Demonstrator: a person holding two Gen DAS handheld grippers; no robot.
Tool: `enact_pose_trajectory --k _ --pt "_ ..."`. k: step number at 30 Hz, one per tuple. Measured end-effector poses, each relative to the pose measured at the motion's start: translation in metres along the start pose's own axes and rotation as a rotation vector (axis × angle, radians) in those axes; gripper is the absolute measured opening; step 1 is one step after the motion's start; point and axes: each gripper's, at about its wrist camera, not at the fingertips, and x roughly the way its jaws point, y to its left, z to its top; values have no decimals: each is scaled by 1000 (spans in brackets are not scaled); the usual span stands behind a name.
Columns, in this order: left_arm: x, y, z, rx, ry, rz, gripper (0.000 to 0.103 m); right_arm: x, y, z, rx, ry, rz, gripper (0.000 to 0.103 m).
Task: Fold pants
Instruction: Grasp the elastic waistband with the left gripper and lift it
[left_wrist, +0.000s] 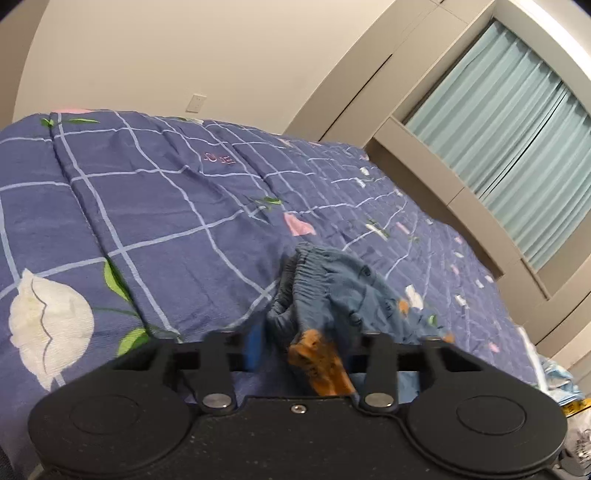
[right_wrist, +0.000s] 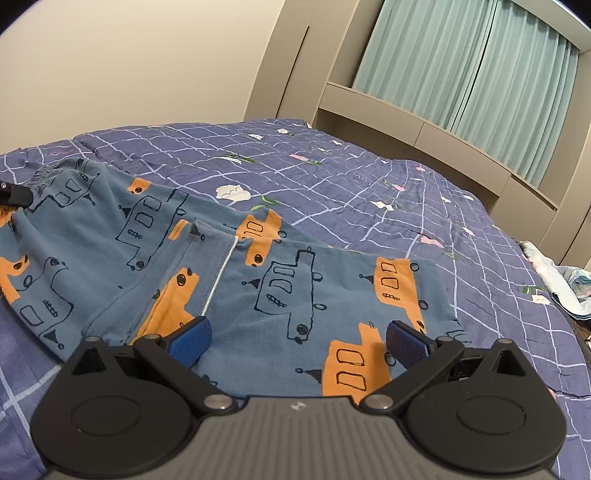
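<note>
Right up close in the right wrist view, the right claw (right_wrist: 297, 345) stands wide open, its blue pads (right_wrist: 188, 343) resting low on either side of a stretch of the pants (right_wrist: 258, 291) without pinching anything. From here the pants lie spread across the bed: blue-grey children's pants printed with orange and outlined vehicles, a white seam line running down the middle, one layer lapped over another. At the far left edge of that picture a dark tip of the left claw (right_wrist: 14, 194) meets the gathered waistband (right_wrist: 46, 177). The left wrist view shows that end better: the left claw (left_wrist: 295, 343) has the elastic waistband (left_wrist: 314, 280) bunched up between its fingers, one blue pad (left_wrist: 255, 347) visible left of the cloth, the other hidden behind the folds, so I cannot tell whether the jaws press on the fabric. The purple checked quilt (left_wrist: 147, 192) with white and pink flowers covers the bed, and teal curtains (right_wrist: 461, 74) hang behind the beige headboard shelf (right_wrist: 424, 133). Crumpled pale cloth (right_wrist: 561, 280) lies off the bed's right edge.
</note>
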Motion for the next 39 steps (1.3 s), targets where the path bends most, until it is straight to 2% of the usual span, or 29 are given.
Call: enact_pose_trajectory --k 2,5,13,17,21,24,29,32,37,39 --pt "-2 -1 1 2 -11 -8 26 -1 0 0 -1 -1 -1 103" --pt "-3 -4 1 13 -20 0 22 -1 0 0 0 -1 1 103" --pt "-18 -25 8 63 -71 -11 18 0 -2 1 12 7 10 103" --pt "-27 -49 17 127 -90 -58 18 0 -8 3 45 12 31 103" --pt "-32 -81 26 200 -112 -131 17 -13 -21 4 110 -54 1 103" --pt "-34 -111 28 264 -115 -189 17 -21 -34 6 151 -70 0 103" --pt "-33 -167 19 398 -108 -298 17 -38 -67 3 191 -90 -79 103" --pt "-25 -202 6 486 -70 -353 17 -48 -93 -3 225 -90 -130 103" --pt "-4 -249 -28 631 23 -435 17 -57 -127 -20 219 -26 -251 103" --pt "10 -265 -45 690 65 -462 17 -59 -137 -30 195 15 -328 103"
